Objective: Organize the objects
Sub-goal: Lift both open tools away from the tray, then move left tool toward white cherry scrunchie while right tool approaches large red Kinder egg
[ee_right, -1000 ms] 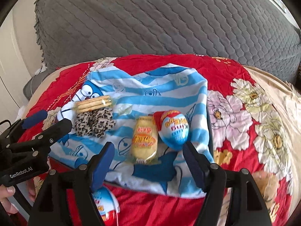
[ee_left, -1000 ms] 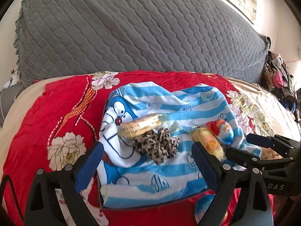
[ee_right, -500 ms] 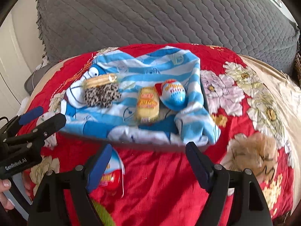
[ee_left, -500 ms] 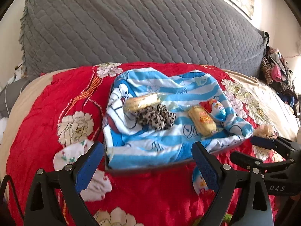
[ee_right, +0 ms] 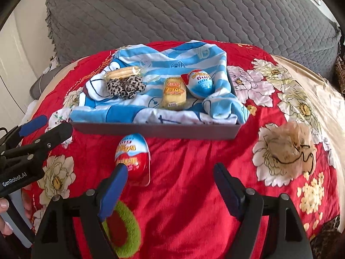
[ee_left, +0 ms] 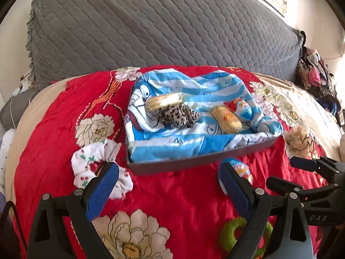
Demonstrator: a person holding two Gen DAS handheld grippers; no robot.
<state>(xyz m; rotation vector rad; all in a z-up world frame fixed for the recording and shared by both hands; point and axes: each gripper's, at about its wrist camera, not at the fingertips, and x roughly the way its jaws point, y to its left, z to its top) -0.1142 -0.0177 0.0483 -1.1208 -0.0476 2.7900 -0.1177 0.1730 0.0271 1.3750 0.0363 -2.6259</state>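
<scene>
A dark tray [ee_left: 194, 163] [ee_right: 155, 130] lined with a blue striped cartoon cloth [ee_left: 194, 86] sits on the red floral bedspread. In it lie a biscuit packet [ee_left: 163, 101], a leopard scrunchie [ee_right: 125, 86], a yellow cake packet [ee_right: 174, 92] and a blue egg [ee_right: 200, 82]. In front of the tray lie a red-and-blue egg [ee_right: 133, 157], a green scrunchie [ee_right: 123, 231], a white floral scrunchie [ee_left: 97, 164] and a tan scrunchie [ee_right: 286, 149]. My left gripper [ee_left: 168, 183] and right gripper [ee_right: 170, 185] are open and empty, low over the bedspread.
A large grey quilted cushion [ee_left: 151, 26] stands behind the tray. A pile of clothes [ee_left: 314, 77] lies at the far right. The bedspread [ee_right: 194, 194] has bare red cloth between the right gripper's fingers.
Both grippers have pulled back from the tray toward the near edge of the bed. The loose egg and the scrunchies in front of the tray have come into view.
</scene>
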